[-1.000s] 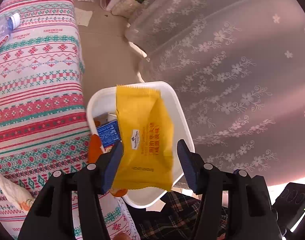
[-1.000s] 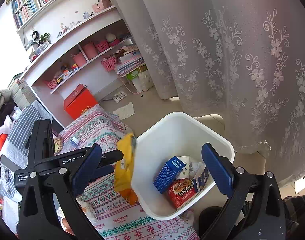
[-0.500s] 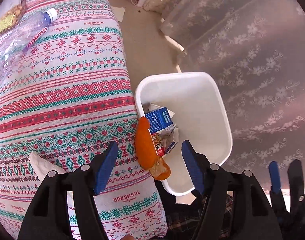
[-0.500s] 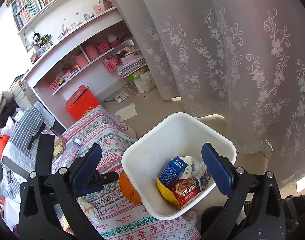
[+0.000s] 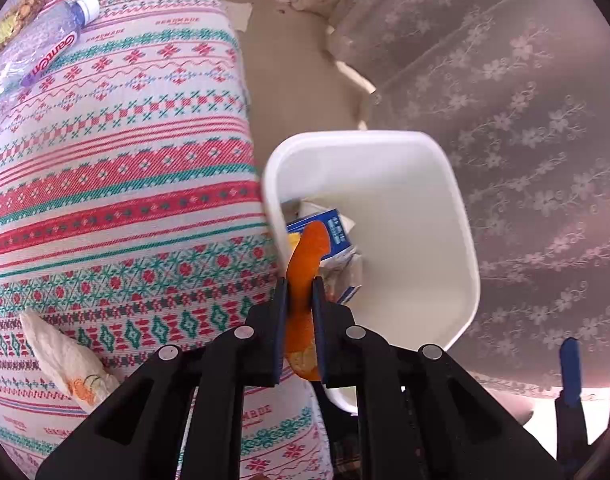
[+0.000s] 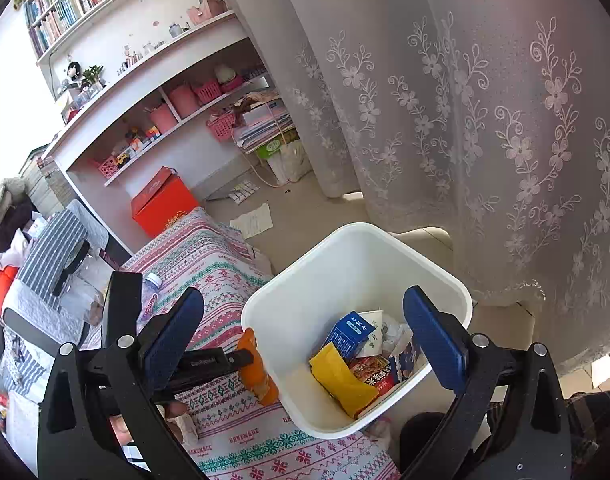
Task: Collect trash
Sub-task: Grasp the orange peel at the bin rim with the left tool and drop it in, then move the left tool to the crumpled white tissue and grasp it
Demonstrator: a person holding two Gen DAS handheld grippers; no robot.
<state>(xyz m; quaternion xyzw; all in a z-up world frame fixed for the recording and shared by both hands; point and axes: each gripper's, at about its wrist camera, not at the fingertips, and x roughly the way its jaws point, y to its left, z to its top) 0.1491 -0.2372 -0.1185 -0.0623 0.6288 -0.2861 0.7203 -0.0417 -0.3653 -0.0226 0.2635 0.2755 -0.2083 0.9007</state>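
My left gripper (image 5: 299,284) is shut on a strip of orange peel (image 5: 309,248) at the edge of the patterned cloth (image 5: 125,160), right against the white bin's (image 5: 445,184) near wall. In the right wrist view the same peel (image 6: 257,372) hangs beside the bin (image 6: 345,232), pinched by the left gripper (image 6: 243,358). Inside the bin lie a yellow wrapper (image 6: 341,380), a blue box (image 6: 351,334) and other packets. My right gripper (image 6: 303,294) stands open above the bin, holding nothing.
A plastic bottle (image 5: 45,44) lies on the cloth at the far left. A crumpled tissue (image 5: 65,360) sits near the cloth's front edge. A lace curtain (image 5: 525,120) hangs close behind the bin. Shelves and a red box (image 6: 161,200) stand beyond the bare floor.
The yellow wrapper left the left gripper and now lies in the bin. The left gripper swung over to the orange peel and closed on it. The right gripper stayed still.
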